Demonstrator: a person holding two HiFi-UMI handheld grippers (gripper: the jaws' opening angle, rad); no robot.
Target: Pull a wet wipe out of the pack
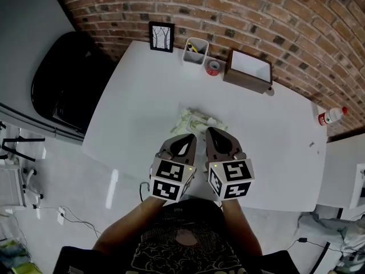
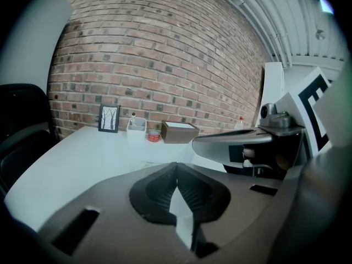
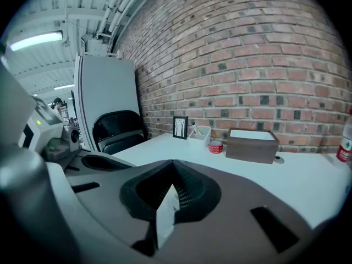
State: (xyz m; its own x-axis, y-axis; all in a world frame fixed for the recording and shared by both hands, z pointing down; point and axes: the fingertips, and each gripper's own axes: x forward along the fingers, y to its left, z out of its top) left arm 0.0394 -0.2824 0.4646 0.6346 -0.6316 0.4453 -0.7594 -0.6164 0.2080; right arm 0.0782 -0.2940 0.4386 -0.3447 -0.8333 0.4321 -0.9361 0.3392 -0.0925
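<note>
L gripper [image 1: 190, 138], R gripper [image 1: 212, 131]: jaws together; wipe pack [image 1: 195, 120] just ahead.

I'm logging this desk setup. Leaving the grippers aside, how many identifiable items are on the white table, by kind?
Picture frame: 1
Pen holder: 1
Red tape roll: 1
Wooden box: 1
Wet wipe pack: 1
Bottle: 1
Total: 6

Wipe pack [image 1: 195, 119] partly hidden behind left tongs [image 1: 189, 136], right tongs [image 1: 212, 131].
</note>
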